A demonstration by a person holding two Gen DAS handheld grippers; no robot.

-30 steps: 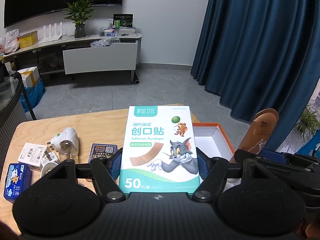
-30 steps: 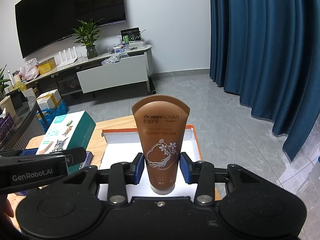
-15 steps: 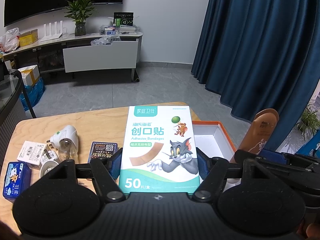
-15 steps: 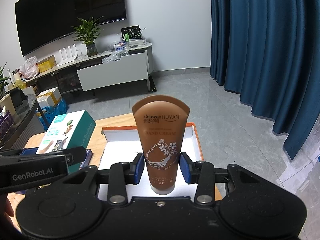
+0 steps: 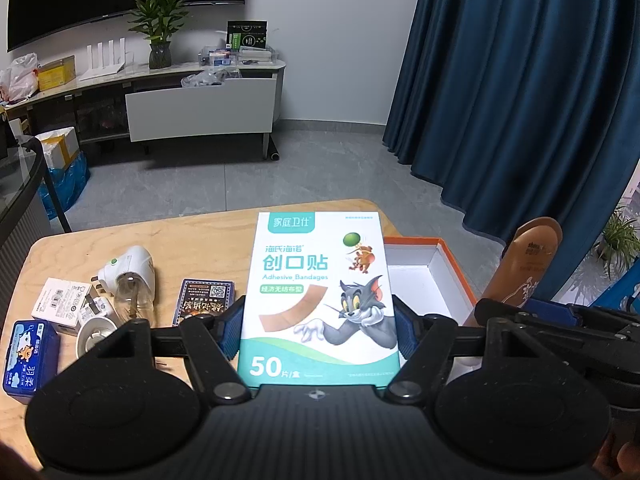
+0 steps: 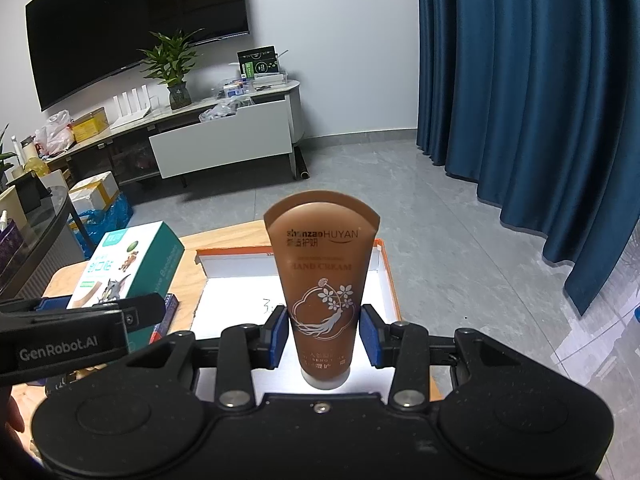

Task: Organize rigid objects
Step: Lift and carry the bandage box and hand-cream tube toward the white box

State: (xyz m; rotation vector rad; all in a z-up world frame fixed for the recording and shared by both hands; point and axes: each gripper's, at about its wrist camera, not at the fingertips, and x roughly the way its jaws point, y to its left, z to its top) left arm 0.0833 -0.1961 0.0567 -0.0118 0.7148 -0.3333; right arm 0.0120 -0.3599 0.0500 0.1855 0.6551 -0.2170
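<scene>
My left gripper (image 5: 318,330) is shut on a white and teal adhesive bandage box (image 5: 316,280) and holds it above the wooden table (image 5: 192,240). My right gripper (image 6: 324,334) is shut on a brown hand cream tube (image 6: 322,280), held upright, cap down, over the open white box with orange rim (image 6: 386,276). The tube also shows in the left wrist view (image 5: 528,264), right of that box (image 5: 452,264). The bandage box shows in the right wrist view (image 6: 128,268), left of the orange-rimmed box.
On the table's left part lie a white plug-in device with a clear bottle (image 5: 130,280), a small white carton (image 5: 58,306), a blue tin (image 5: 28,354), a dark card pack (image 5: 204,300) and a white round piece (image 5: 94,334). Blue curtains (image 5: 520,100) hang at right.
Both grippers have kept their holds. The left view has shifted slightly, so the table items sit a little lower and further left. The tube and box stay in the same grip.
</scene>
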